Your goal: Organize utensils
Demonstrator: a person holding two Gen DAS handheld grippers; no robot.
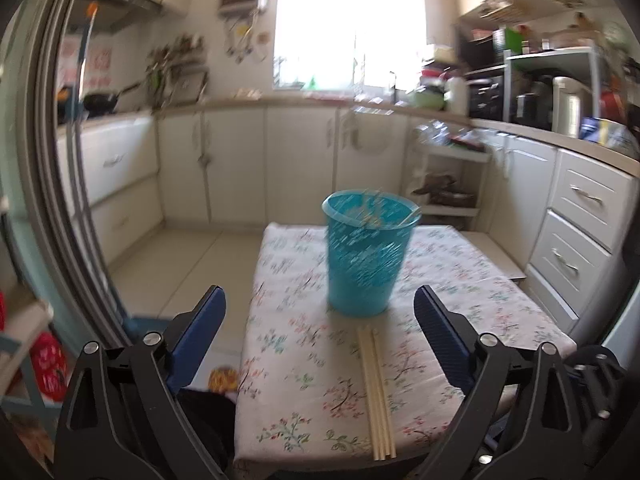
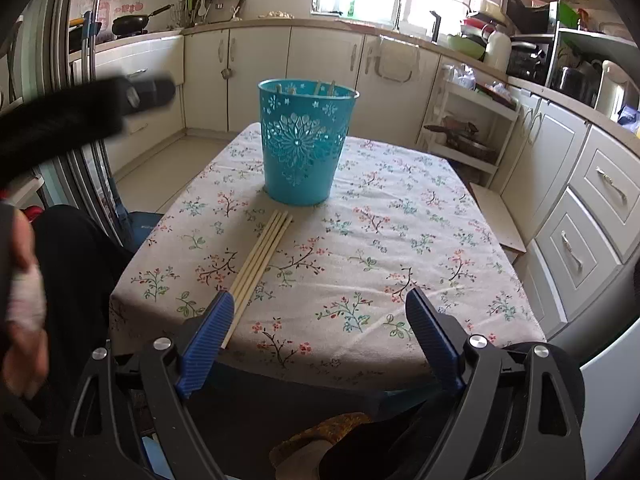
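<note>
- Chopsticks (image 1: 376, 392), pale wood, lie in a tight bundle on the flowered tablecloth (image 1: 460, 300) in the left wrist view, running from just in front of the blue perforated bin (image 1: 366, 256) back to the near table edge.
- More sticks (image 1: 380, 210) poke up inside the bin's rim, blurred in this view.
- The left gripper (image 1: 320, 308) hangs above the near end of the table with its blue-padded jaws spread wide and nothing between them; the bundle lies on the cloth below the gap, apart from both pads.
- Behind the table stand cream kitchen cabinets (image 1: 300, 160) and a bright window (image 1: 348, 20).
- In the right wrist view the same chopsticks (image 2: 262, 254) slant across the cloth (image 2: 400, 240), their far tips just short of the bin's base and their near ends passing behind the left-hand pad.
- The bin (image 2: 304, 140) stands upright near the table's middle, with several stick ends (image 2: 324, 87) showing above its rim.
- The right gripper (image 2: 320, 312) is held low over the near table edge, jaws wide apart and holding nothing; whether its left-hand pad touches the bundle cannot be told.
- The left gripper (image 2: 152, 92) shows as a dark blurred shape at upper left, its jaws unreadable here.
- A person's hand (image 2: 24, 300), blurred, sits at the left edge.
</note>
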